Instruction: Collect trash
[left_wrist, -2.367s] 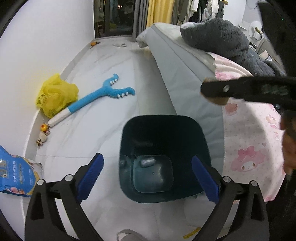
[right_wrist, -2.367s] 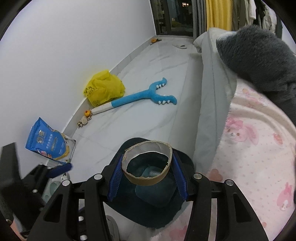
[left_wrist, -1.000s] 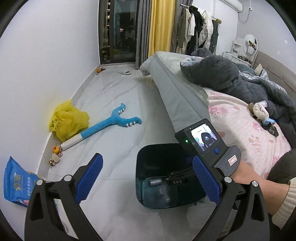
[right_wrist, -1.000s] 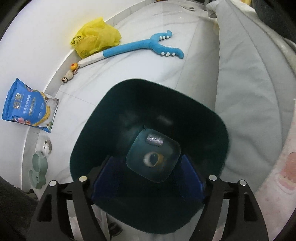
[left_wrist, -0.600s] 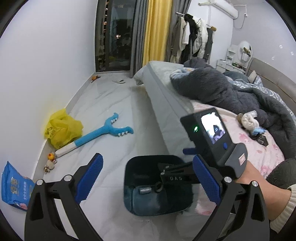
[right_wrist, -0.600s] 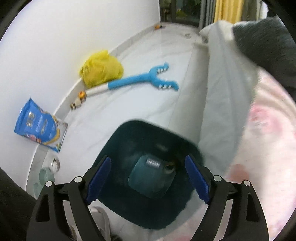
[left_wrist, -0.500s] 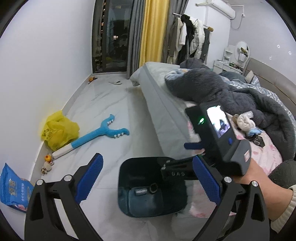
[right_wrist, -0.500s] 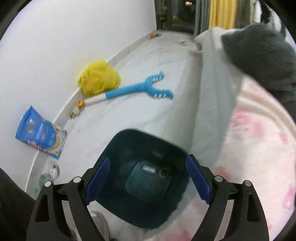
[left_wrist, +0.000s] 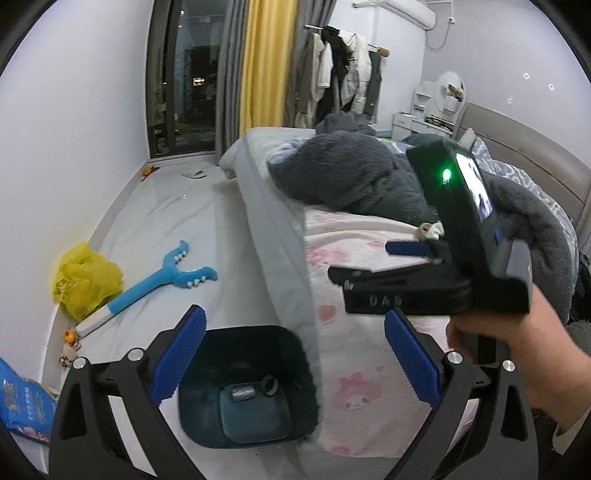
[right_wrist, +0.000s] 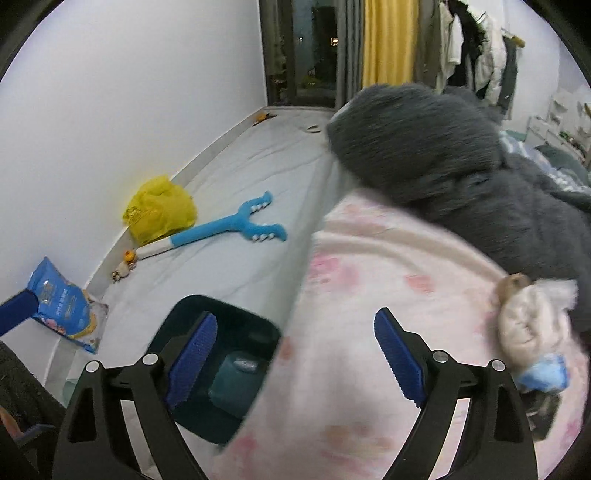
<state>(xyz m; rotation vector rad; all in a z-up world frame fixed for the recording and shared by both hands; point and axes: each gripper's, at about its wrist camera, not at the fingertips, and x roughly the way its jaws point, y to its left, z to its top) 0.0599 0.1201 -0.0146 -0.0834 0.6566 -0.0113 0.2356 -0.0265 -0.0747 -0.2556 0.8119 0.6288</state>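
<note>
A dark teal trash bin (left_wrist: 295, 354) stands on the floor against the bed; a tape ring (left_wrist: 270, 384) and a small wrapper lie at its bottom. It also shows in the right wrist view (right_wrist: 255, 325). My left gripper (left_wrist: 293, 360) is open and empty above the bin. My right gripper (right_wrist: 295, 356) is open and empty over the pink bedsheet (right_wrist: 351, 369), and appears from the side in the left wrist view (left_wrist: 406, 273). A crumpled white tissue wad (right_wrist: 528, 317) with a blue piece (right_wrist: 546, 373) lies on the bed to its right.
A yellow plastic bag (right_wrist: 159, 212), a blue plush toy stick (right_wrist: 229, 227) and a blue snack packet (right_wrist: 61, 306) lie on the floor by the wall. A grey fuzzy blanket (right_wrist: 424, 147) covers the bed. Curtains and hanging clothes stand at the back.
My right gripper let the tape ring drop into the bin, opened, then rose and swung right over the bed. My left gripper lifted and tilted up from the bin.
</note>
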